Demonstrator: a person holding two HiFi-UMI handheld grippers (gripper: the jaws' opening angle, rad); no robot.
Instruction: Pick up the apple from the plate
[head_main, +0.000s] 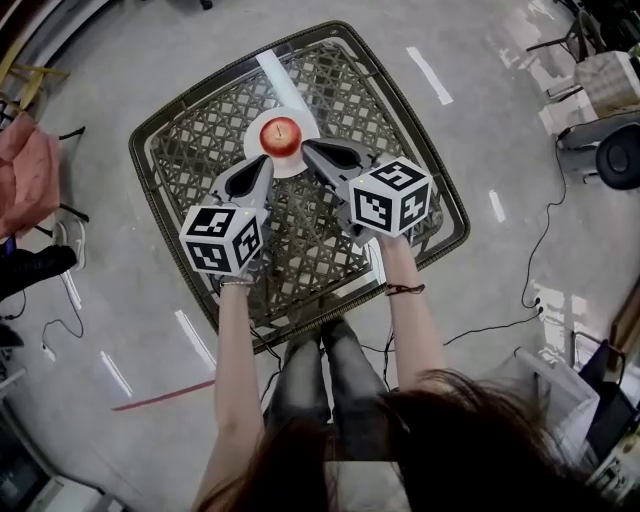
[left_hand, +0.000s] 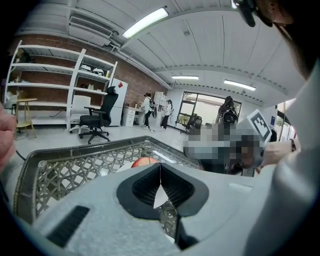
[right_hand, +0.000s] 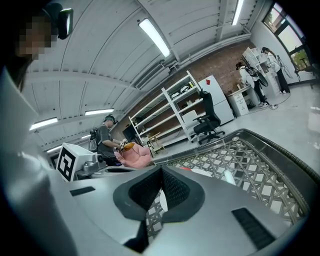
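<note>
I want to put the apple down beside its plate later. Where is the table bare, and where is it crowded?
Bare: the table left of the plate, and right of it up to the rim. Crowded: the near side of the plate, where the left gripper and right gripper point at the apple.

A lab-like office: brick wall (left_hand: 137, 82), shelving (left_hand: 75, 85), office chair (left_hand: 97, 117), strip lights (left_hand: 146, 22).

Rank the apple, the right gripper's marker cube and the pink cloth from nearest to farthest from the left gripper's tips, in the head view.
1. Apple, on the plate, just ahead of the left gripper.
2. Right marker cube, to the right, over the table.
3. Pink cloth, far left, off the table.
</note>
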